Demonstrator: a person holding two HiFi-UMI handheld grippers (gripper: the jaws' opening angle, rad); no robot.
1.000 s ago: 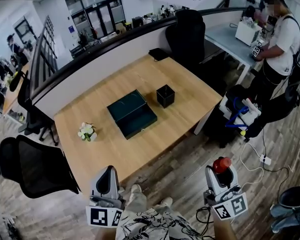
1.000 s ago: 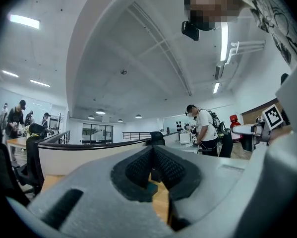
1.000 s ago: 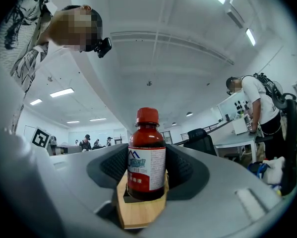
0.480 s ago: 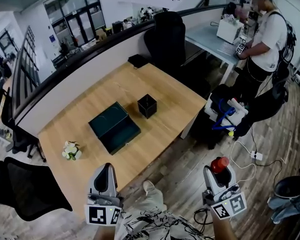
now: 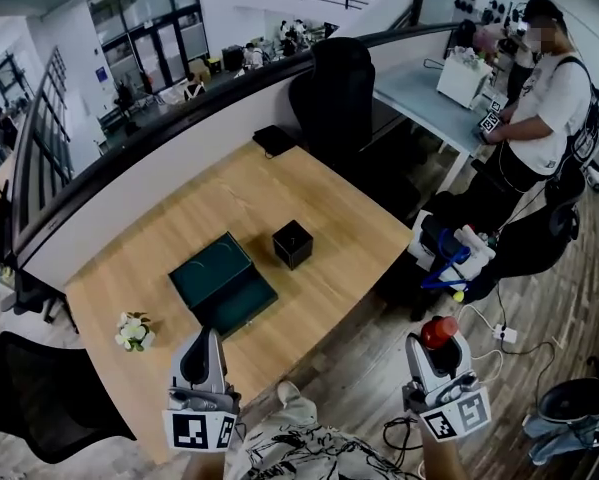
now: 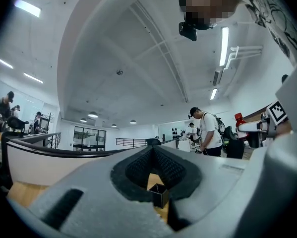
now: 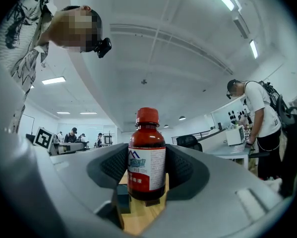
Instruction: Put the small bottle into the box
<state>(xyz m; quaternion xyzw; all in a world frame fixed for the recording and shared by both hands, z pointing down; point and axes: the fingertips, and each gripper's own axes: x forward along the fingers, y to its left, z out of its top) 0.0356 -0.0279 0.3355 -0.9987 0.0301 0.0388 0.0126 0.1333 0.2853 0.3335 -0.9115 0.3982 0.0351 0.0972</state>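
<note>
The small brown bottle [image 7: 147, 157] with a red cap and a white-and-red label stands upright between the pads of my right gripper [image 5: 440, 346], which is shut on it. In the head view its red cap [image 5: 439, 330] shows above the wooden floor, right of the table. My left gripper [image 5: 202, 340] is shut and holds nothing; it hangs over the table's near edge. On the wooden table [image 5: 349, 218] lies a dark green box [image 5: 222, 283], and a small open black cube box [image 5: 292, 243] stands just right of it. The black cube box [image 6: 159, 194] also shows between the left jaws.
A small white flower bunch [image 5: 131, 331] sits at the table's left, a black pouch [image 5: 274, 140] at its far edge. Black chairs [image 5: 344, 88] stand behind and at the left [image 5: 39, 398]. A person [image 5: 539, 108] stands at a grey desk, right. A cart [image 5: 449, 253] and floor cables [image 5: 504, 333] lie close by.
The table and both boxes have slid left and lower in the head view. Both grippers keep their places in the view, and the bottle stays held.
</note>
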